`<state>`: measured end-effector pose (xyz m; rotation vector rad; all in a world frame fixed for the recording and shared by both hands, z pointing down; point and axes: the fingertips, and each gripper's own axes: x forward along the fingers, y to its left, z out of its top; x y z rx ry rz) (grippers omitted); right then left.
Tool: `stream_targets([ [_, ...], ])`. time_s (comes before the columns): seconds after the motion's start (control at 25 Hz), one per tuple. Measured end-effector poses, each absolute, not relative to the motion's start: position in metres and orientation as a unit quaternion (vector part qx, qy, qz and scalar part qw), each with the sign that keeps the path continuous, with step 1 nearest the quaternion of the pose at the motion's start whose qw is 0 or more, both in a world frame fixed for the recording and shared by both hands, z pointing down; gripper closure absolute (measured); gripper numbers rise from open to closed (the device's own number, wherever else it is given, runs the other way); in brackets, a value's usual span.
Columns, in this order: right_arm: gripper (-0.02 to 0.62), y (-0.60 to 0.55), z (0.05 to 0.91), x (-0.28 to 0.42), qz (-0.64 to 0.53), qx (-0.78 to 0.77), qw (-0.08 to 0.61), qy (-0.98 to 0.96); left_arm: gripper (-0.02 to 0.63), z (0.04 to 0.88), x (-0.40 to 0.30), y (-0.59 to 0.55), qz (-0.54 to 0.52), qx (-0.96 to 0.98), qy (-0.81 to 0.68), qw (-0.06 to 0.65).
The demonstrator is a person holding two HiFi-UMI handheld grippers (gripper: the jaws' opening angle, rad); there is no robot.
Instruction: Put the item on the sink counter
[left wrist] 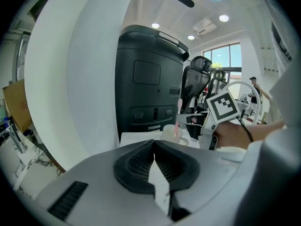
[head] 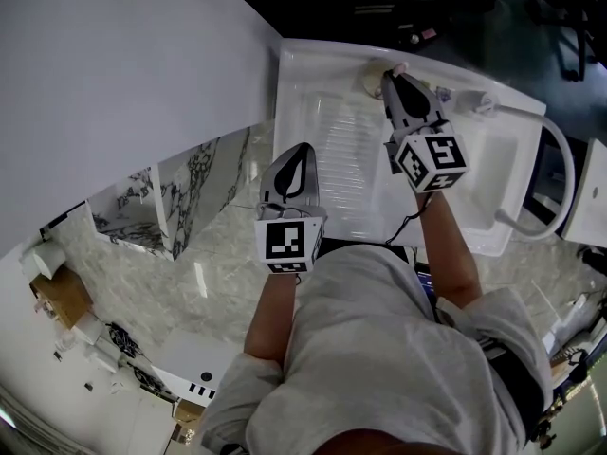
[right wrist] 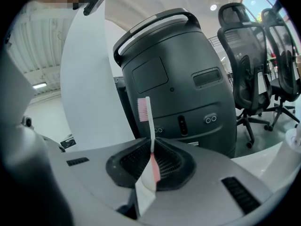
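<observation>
The right gripper (right wrist: 153, 149) had its fingers closed on a toothbrush (right wrist: 150, 126), clamping the pink and white handle so that the thin white neck and the pink bristles stood upright above the fingers. In the head view this gripper was stretched out over the far edge of the white tabletop (head: 296, 112), near its middle, and the toothbrush was held above that edge rather than lying on the tabletop. A small pale cup (head: 372, 81) stood just beside the fingertips; from this angle I could not tell whether the brush touched it. The left gripper (head: 302, 152) was held nearer the person, over the near left part of the tabletop, and its own view showed its fingers (left wrist: 141, 161) pressed together at the tips with nothing between them. That view also caught the cup and the pink brush head at the far edge, with the right gripper's marker cube just beside them. A curved white pipe (head: 561, 164), probably the tap, arched over the right edge. Beyond the tabletop stood a big dark machine (right wrist: 178, 74) with a handle on top and some black office chairs (right wrist: 244, 65).
</observation>
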<state>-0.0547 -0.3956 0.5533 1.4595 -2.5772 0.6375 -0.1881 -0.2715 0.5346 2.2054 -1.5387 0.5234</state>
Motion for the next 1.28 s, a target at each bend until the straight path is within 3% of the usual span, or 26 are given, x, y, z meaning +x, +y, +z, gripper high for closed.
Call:
stream_targets([
  [1.28,0.572,-0.397,0.583,-0.060,0.215,0.472,0.111,-0.848,0.595,0.539,-0.181,-0.284,0.193,0.794,-0.540,0.201],
])
